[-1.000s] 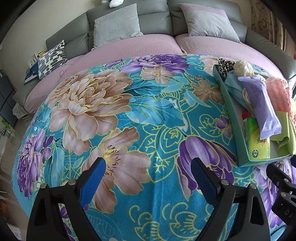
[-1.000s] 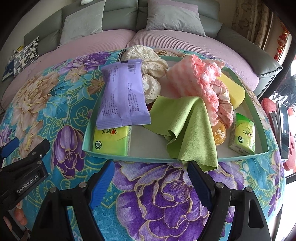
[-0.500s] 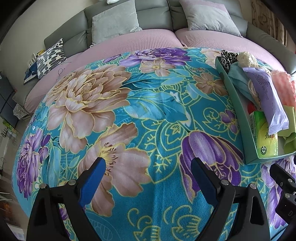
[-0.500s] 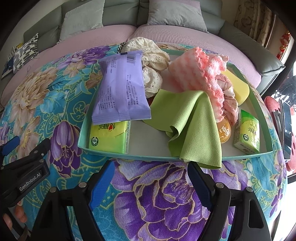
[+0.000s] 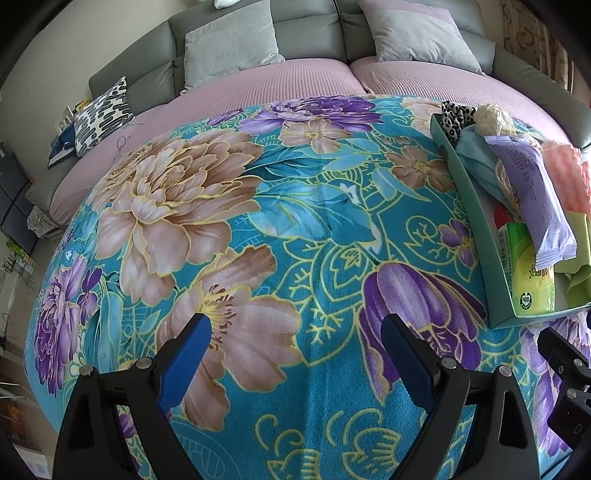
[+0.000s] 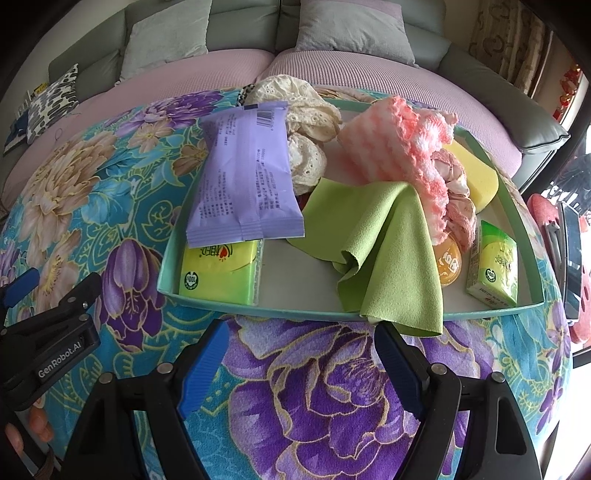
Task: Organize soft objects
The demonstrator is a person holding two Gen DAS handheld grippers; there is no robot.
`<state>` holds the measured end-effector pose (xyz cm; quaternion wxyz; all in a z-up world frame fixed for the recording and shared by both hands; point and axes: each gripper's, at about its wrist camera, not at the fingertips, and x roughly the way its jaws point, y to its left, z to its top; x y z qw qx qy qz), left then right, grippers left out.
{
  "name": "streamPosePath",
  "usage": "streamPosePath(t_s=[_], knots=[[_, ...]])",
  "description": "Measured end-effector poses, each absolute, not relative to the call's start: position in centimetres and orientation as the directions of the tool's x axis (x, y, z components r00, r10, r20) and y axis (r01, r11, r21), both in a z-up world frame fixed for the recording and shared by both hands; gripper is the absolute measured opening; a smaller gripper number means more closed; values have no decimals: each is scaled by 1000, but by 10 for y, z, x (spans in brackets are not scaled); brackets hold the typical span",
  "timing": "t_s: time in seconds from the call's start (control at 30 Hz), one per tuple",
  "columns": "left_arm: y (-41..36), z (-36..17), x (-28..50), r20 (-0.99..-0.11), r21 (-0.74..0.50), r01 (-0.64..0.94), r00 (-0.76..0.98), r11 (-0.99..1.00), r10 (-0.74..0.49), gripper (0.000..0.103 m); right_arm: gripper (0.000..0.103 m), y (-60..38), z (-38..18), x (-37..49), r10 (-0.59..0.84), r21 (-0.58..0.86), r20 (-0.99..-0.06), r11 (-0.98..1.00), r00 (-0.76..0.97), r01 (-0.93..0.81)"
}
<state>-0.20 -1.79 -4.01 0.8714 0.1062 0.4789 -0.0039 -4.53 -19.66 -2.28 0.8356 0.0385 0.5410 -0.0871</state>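
Fingers [image 6: 397, 360] of the right gripper [image 6: 299, 354] spread empty, angled down; tray [image 6: 406, 315] at 12 o'clock holds green cloth [image 6: 380, 236]. Left gripper [image 5: 295, 350], also spread, faces blanket [image 5: 229, 206], tray at 2 o'clock.

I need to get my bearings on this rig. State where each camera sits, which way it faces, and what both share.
Left wrist: on the left gripper, angled down over the floral blanket; its open fingers show, tray at right.
Right wrist: on the right gripper, angled down at the tray; open fingers, left gripper beside.
Shared: tray, purple packet, blanket, grey sofa.
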Motion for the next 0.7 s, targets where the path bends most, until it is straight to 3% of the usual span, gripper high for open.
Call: streamPosePath(t_s=[0.7], knots=[[-17, -45, 0, -846, 187, 102, 523, 977, 107, 93, 84, -196, -25, -44, -103, -32, -914, 983, 393, 181]])
